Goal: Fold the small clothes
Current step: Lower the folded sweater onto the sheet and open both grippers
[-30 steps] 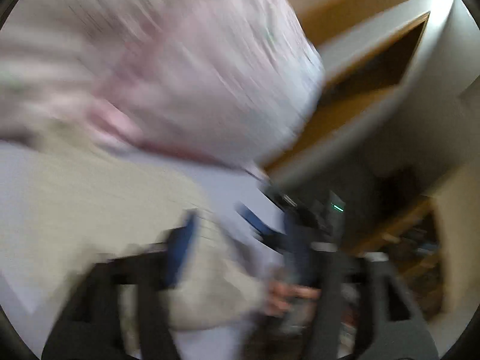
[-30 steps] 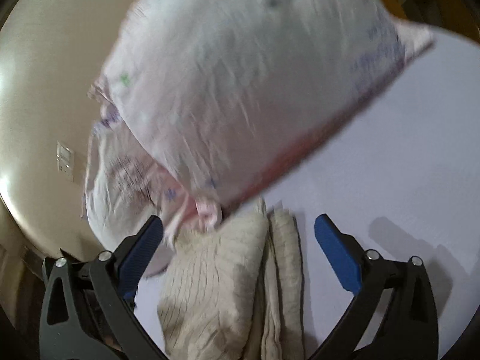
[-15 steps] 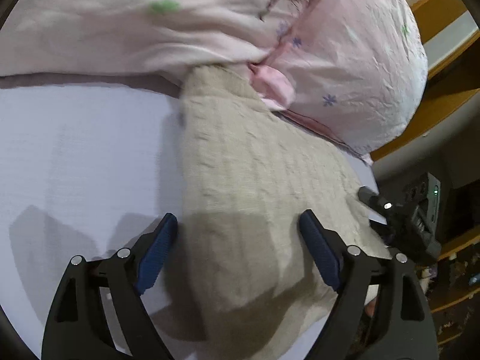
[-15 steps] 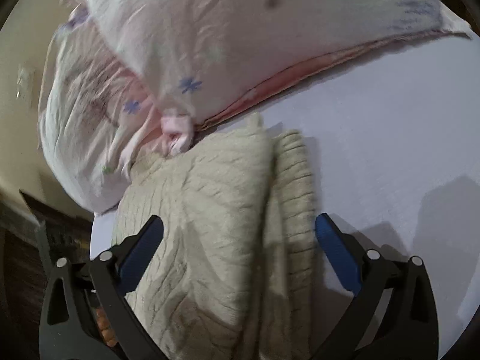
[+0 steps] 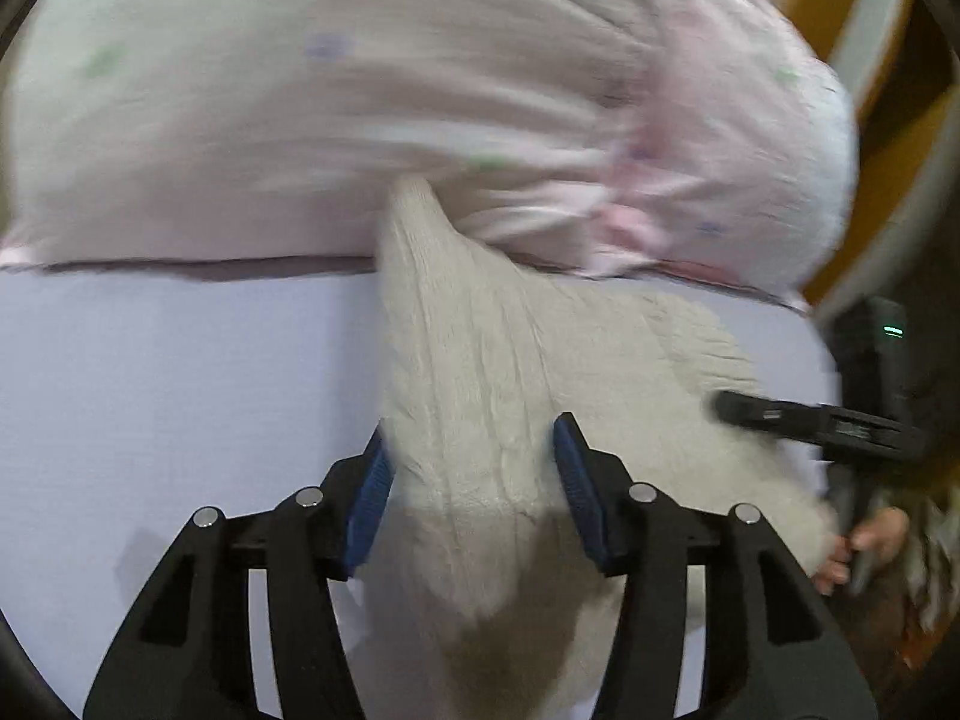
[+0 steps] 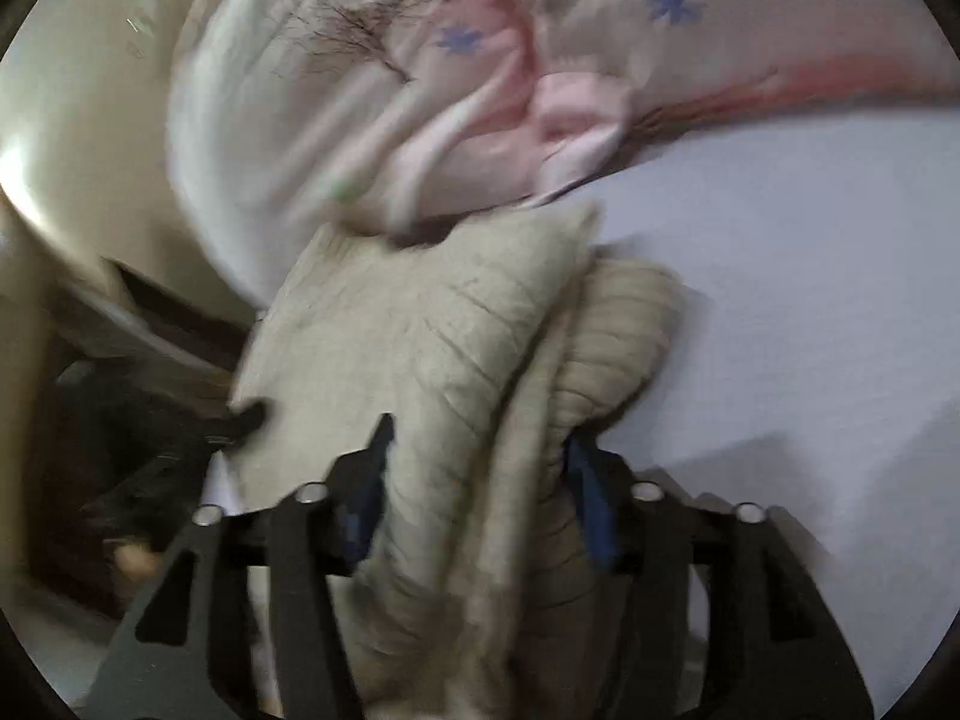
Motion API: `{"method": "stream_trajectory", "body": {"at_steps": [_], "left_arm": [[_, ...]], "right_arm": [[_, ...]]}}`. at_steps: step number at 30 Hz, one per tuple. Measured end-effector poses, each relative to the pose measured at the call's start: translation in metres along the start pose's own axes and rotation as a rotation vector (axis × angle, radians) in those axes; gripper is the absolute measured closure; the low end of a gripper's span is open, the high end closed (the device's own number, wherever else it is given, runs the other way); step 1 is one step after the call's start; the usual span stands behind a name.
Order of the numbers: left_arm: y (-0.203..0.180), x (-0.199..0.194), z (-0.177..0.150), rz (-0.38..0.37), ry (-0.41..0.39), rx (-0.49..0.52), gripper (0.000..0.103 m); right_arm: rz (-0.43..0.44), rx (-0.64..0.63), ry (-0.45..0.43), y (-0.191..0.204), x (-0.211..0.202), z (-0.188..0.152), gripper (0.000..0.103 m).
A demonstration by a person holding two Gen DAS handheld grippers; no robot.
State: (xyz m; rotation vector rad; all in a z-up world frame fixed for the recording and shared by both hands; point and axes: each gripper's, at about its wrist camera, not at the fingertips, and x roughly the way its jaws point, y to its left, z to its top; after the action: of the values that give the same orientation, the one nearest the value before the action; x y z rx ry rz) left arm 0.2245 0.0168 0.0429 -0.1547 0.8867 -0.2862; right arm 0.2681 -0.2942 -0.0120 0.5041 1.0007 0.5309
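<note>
Pale lavender sheet under everything, pink flowered pillow at the far edge. Your beige knit garment lies bunched on the sheet, its far tip tucked against the pillow. Risk: lifting now could drag the pillow along or let the thick bundle slide out unevenly. Your left gripper is partly closed around the knit's near end. Your right gripper pinches the ribbed folds, pads pressed into the cloth.

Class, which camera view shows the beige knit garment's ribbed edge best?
The right wrist view: the beige knit garment shows its ribbed edge, folded beside the main panel. The left wrist view shows the same garment blurred, with no ribbing discernible.
</note>
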Motion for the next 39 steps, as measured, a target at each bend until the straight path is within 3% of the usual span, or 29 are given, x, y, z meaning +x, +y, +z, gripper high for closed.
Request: {"method": "stream_trajectory", "body": {"at_steps": [2,4,5,7,8,9,10,11,15,17,19,20,21,23,25,27,28,30,31,32,34,35,36,37,38,39], "left_arm": [[0.001,-0.021,-0.008,0.015,-0.082,0.003,0.040],[-0.008,-0.042,-0.019,-0.009,-0.165,0.027,0.034],[-0.015,-0.050,-0.024,-0.027,-0.193,0.051,0.032],[-0.029,-0.053,-0.033,-0.051,-0.213,0.099,0.031],[-0.041,-0.048,-0.038,-0.066,-0.215,0.130,0.030],[-0.050,-0.042,-0.038,-0.075,-0.209,0.151,0.030],[-0.057,-0.038,-0.039,-0.080,-0.197,0.168,0.030],[-0.060,-0.032,-0.043,-0.084,-0.171,0.184,0.030],[-0.060,-0.012,-0.056,-0.124,-0.086,0.214,0.031],[-0.068,-0.007,-0.061,-0.143,-0.067,0.255,0.031],[-0.077,-0.003,-0.066,-0.087,-0.070,0.308,0.031],[-0.079,-0.001,-0.068,-0.071,-0.068,0.327,0.031],[-0.079,-0.002,-0.069,-0.067,-0.069,0.327,0.031],[-0.071,-0.011,-0.071,-0.087,-0.080,0.293,0.031],[-0.062,-0.021,-0.073,-0.106,-0.093,0.264,0.031],[-0.054,-0.029,-0.078,-0.113,-0.106,0.240,0.030],[-0.051,-0.031,-0.081,-0.114,-0.105,0.227,0.030],[-0.047,-0.032,-0.084,-0.119,-0.094,0.207,0.030],[-0.046,-0.033,-0.087,-0.117,-0.087,0.199,0.030],[-0.044,-0.034,-0.090,-0.112,-0.084,0.192,0.030],[-0.040,-0.041,-0.097,-0.102,-0.086,0.179,0.028],[-0.038,-0.044,-0.101,-0.089,-0.091,0.171,0.021],[-0.035,-0.048,-0.105,-0.071,-0.099,0.158,0.011],[-0.032,-0.051,-0.109,-0.043,-0.109,0.141,0.007],[-0.031,-0.053,-0.112,-0.019,-0.113,0.131,0.004],[-0.030,-0.054,-0.116,0.005,-0.113,0.124,0.001]], "right_arm": [[-0.011,0.041,-0.119,-0.004,-0.028,-0.002,0.042],[0.070,0.052,-0.229,-0.003,-0.057,-0.007,0.043],[0.097,0.040,-0.235,0.000,-0.061,-0.010,0.044],[0.077,-0.006,-0.168,0.016,-0.046,-0.014,0.048],[0.053,-0.018,-0.136,0.020,-0.038,-0.014,0.060],[0.009,-0.042,-0.081,0.020,-0.025,-0.015,0.086],[-0.030,-0.067,-0.066,0.023,-0.015,-0.015,0.092],[-0.056,-0.096,-0.075,0.027,-0.011,-0.016,0.095],[-0.130,-0.094,-0.289,0.018,-0.047,-0.011,0.096],[-0.234,-0.078,-0.288,0.008,-0.046,-0.009,0.096],[-0.271,-0.088,-0.181,0.002,-0.030,-0.011,0.091],[-0.295,-0.098,-0.173,0.002,-0.027,-0.014,0.084],[-0.310,-0.103,-0.194,0.006,-0.033,-0.015,0.069],[-0.300,-0.079,-0.262,0.012,-0.058,-0.019,0.052],[-0.203,-0.112,-0.342,0.027,-0.092,-0.034,0.051],[-0.101,-0.200,-0.314,0.048,-0.101,-0.055,0.051],[-0.095,-0.245,-0.279,0.057,-0.097,-0.066,0.051],[-0.195,-0.338,-0.178,0.070,-0.076,-0.087,0.056],[-0.340,-0.383,-0.068,0.067,-0.051,-0.100,0.057],[-0.404,-0.401,-0.026,0.063,-0.037,-0.108,0.057],[-0.415,-0.439,-0.074,0.068,-0.044,-0.125,0.057],[-0.389,-0.413,-0.089,0.069,-0.052,-0.127,0.052],[-0.332,-0.378,-0.133,0.070,-0.068,-0.131,0.034],[-0.285,-0.356,-0.171,0.069,-0.081,-0.135,0.023],[-0.255,-0.336,-0.208,0.069,-0.091,-0.139,0.002],[-0.240,-0.317,-0.230,0.069,-0.097,-0.142,0.002]]}}
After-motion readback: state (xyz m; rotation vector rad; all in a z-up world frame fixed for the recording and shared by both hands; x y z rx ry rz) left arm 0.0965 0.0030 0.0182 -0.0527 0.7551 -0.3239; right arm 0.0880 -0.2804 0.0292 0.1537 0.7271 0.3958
